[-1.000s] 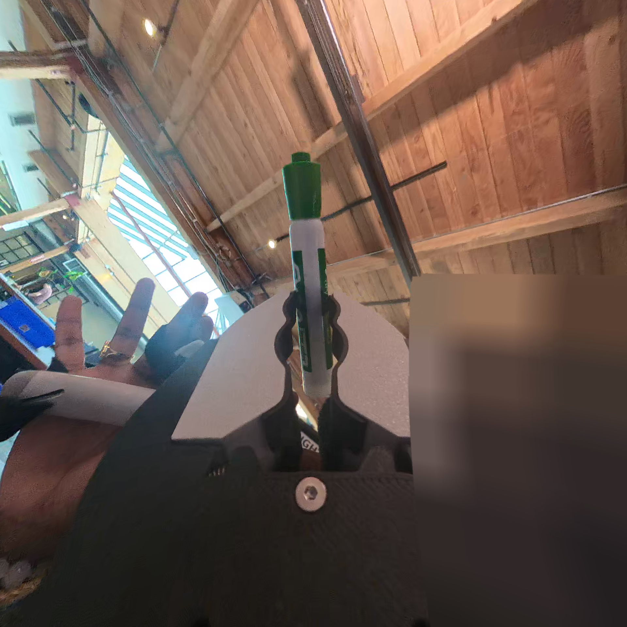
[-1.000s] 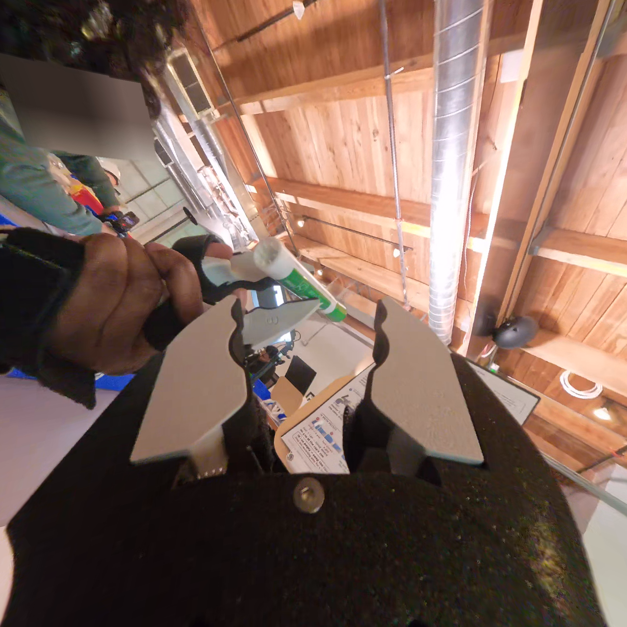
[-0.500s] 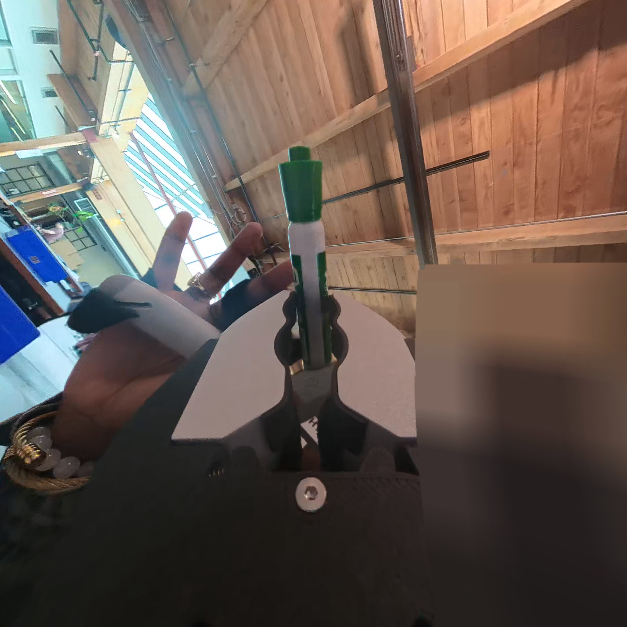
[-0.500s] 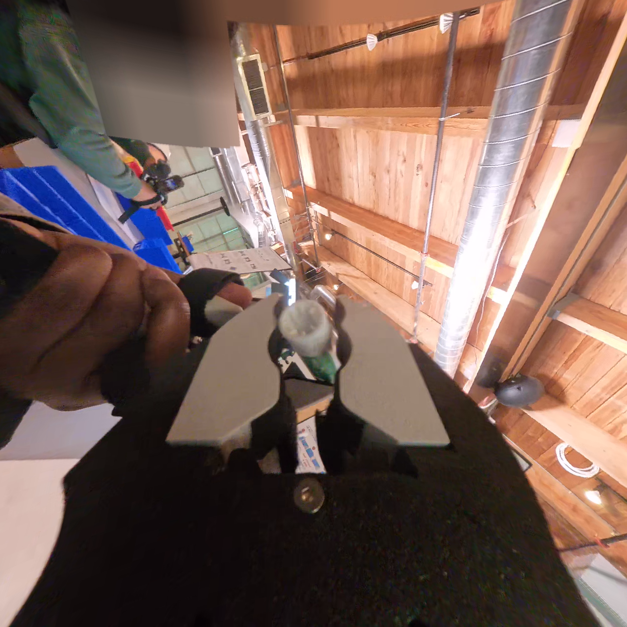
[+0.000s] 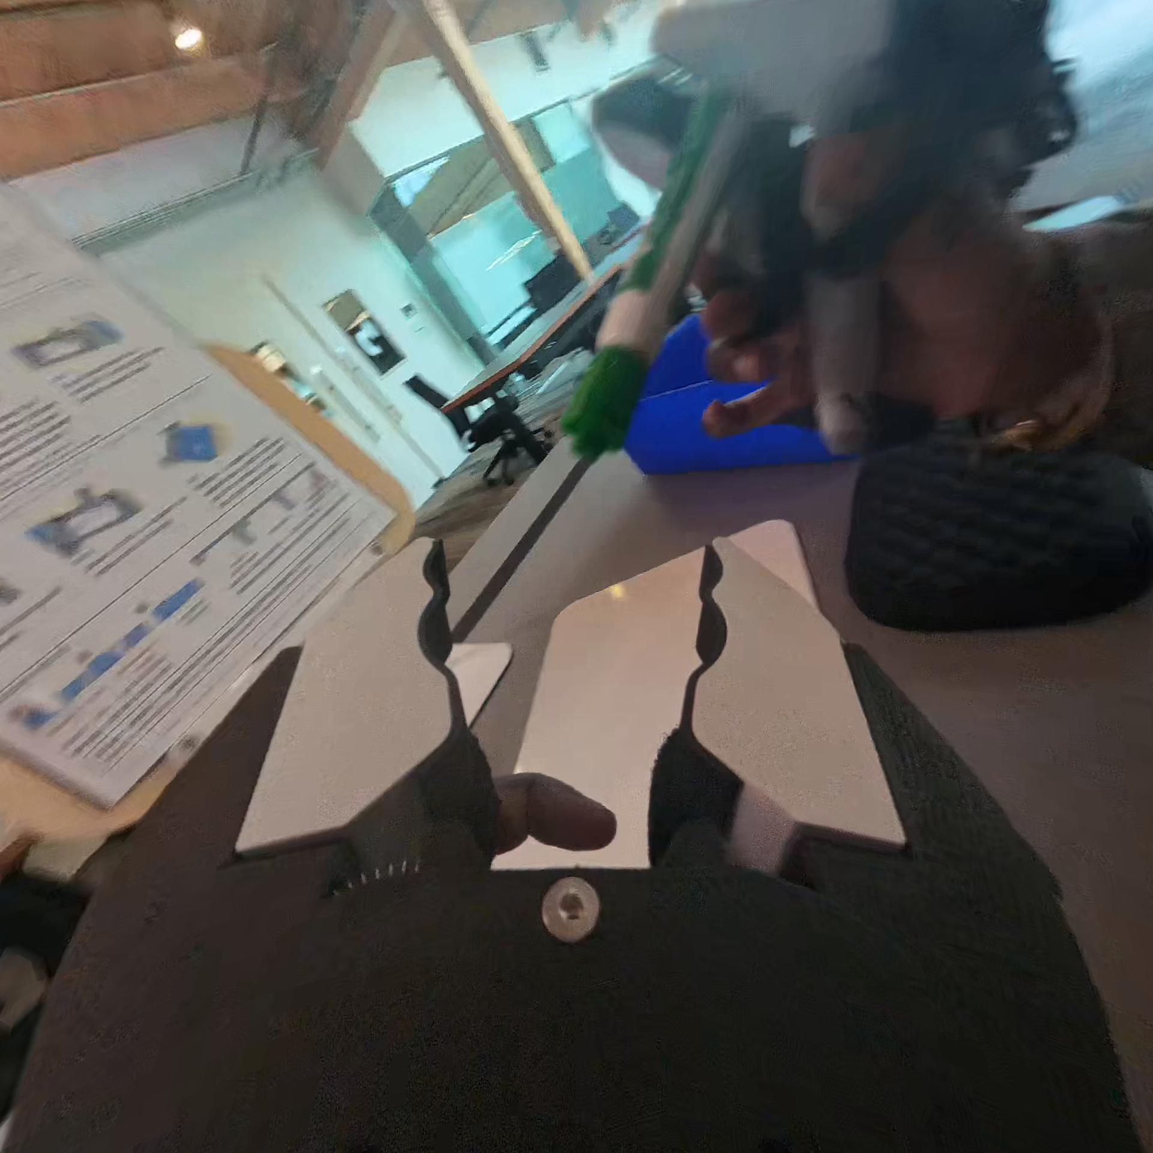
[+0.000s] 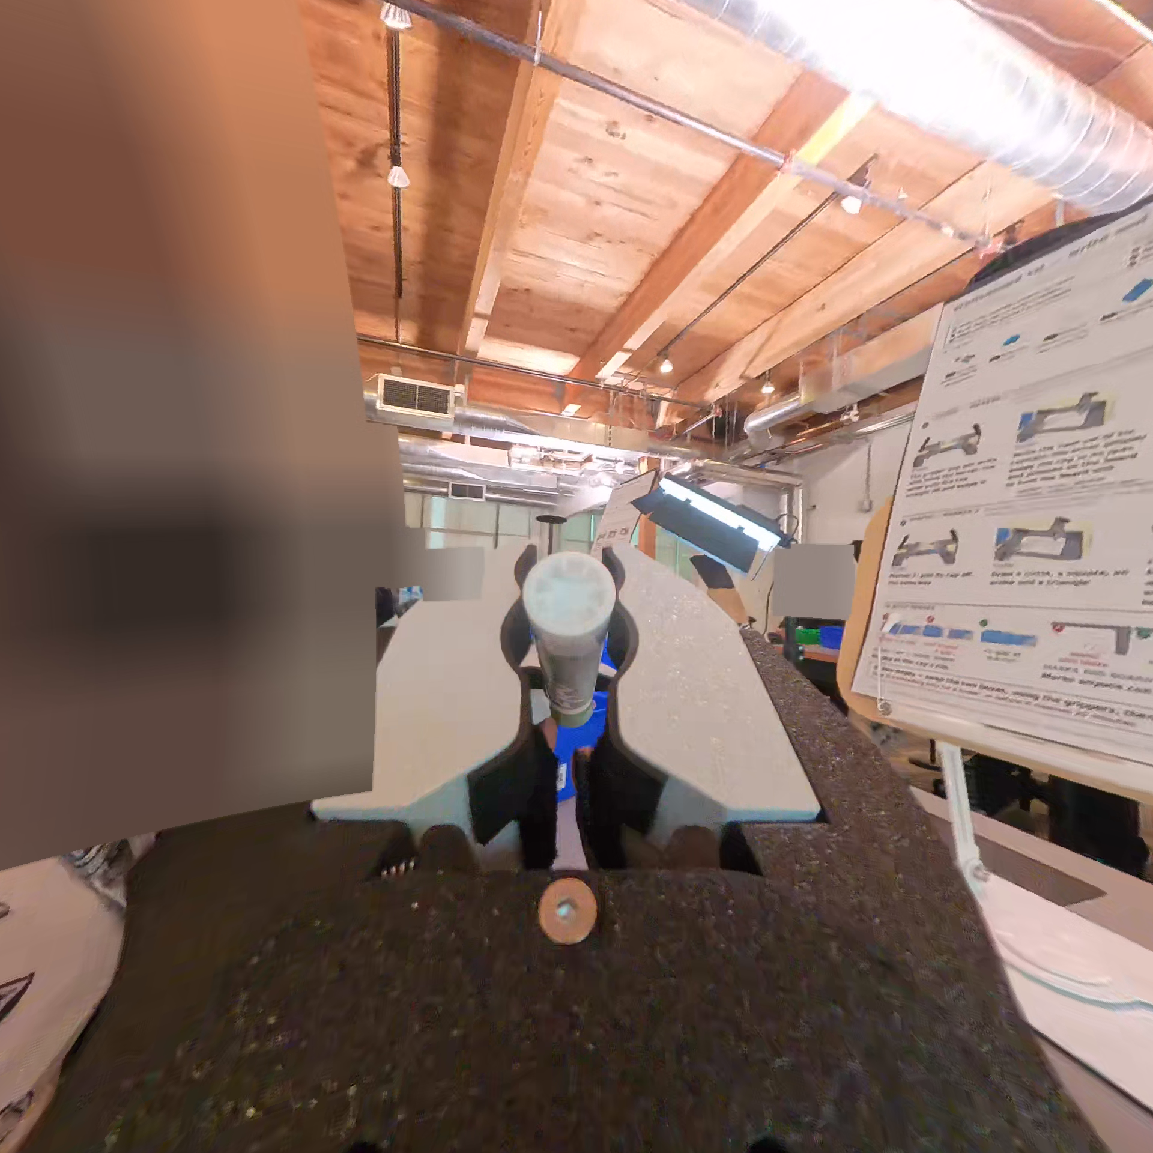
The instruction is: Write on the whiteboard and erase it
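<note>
Grey bench (image 5: 936, 749) across the lower left wrist view, with a pale glossy patch showing between the jaws; impossible to say from here whether that is the whiteboard. Printed instruction sheet (image 5: 156, 499) on a tan board leaning at the left edge, well apart from the work.

Left gripper (image 5: 574, 555) low over the bench, jaws spread wide and holding nothing, only bare surface in the gap.

Right gripper (image 6: 569, 552) raised, jaws clenched on the marker (image 6: 564, 599) near its white butt end. Seen almost end-on from that wrist, butt toward the camera, barrel running away and downward between the jaws.

From the left wrist, same marker blurred, up and to the right of the open jaws. Long axis slanting from upper right down to lower left, green cap (image 5: 602, 405) at the low end, close above the far edge of the bench and ahead of a blue bin (image 5: 717, 437).

Cap on, so no writing possible yet; probably an uncapping step next. Free left gripper the nearer tool for that. Likely need: lift and swing right until the gap lines up across the slanted barrel, close on the cap alone, then pull along the axis, down and left. Risk of a skewed bite if approached square to the bench rather than square to the marker.
</note>
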`<state>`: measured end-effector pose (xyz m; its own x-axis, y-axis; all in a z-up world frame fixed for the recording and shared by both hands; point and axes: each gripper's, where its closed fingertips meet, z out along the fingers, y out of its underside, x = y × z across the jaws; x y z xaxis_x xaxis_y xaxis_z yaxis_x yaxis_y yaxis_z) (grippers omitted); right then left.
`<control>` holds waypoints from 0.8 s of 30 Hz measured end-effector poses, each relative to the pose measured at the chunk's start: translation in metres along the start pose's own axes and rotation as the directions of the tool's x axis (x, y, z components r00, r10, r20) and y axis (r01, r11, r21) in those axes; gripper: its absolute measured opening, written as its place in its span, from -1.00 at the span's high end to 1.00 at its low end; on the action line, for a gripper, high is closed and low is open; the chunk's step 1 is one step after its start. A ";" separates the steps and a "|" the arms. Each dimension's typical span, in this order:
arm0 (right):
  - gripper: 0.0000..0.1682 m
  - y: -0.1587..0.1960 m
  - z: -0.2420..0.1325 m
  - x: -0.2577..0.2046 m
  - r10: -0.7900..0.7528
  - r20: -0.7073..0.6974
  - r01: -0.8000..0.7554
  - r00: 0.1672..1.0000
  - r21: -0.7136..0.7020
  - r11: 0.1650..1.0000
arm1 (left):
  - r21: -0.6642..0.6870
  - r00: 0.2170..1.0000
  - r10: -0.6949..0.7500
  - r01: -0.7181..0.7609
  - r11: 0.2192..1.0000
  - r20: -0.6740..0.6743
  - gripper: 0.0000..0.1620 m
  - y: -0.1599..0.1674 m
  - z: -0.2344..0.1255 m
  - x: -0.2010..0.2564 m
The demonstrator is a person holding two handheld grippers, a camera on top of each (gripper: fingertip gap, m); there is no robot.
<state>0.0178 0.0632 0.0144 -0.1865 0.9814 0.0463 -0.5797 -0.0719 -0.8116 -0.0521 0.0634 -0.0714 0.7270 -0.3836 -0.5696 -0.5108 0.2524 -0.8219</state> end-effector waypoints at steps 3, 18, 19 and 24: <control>0.75 0.011 0.002 -0.008 0.049 0.043 -0.049 0.998 0.000 0.999 | 0.023 0.996 -0.020 0.022 0.999 -0.090 0.13 -0.012 0.010 0.020; 0.76 0.070 -0.003 -0.029 -0.129 0.176 0.181 0.976 -0.321 0.930 | 0.009 0.981 0.057 -0.057 0.998 -0.187 0.77 -0.001 0.014 0.036; 0.76 0.071 -0.003 -0.028 -0.125 0.174 0.178 0.977 -0.331 0.927 | 0.009 0.980 0.044 -0.043 0.999 -0.193 0.77 -0.001 0.014 0.036; 0.77 0.081 -0.003 -0.023 -0.130 0.143 0.176 0.981 -0.389 0.904 | -0.042 0.982 0.123 -0.130 0.991 -0.140 0.58 0.010 0.016 0.031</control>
<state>-0.0225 0.0359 -0.0547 -0.2215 0.9466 0.2341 -0.2488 0.1773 -0.9522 -0.0275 0.0680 -0.0974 0.5871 -0.4699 -0.6592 -0.6201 0.2625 -0.7393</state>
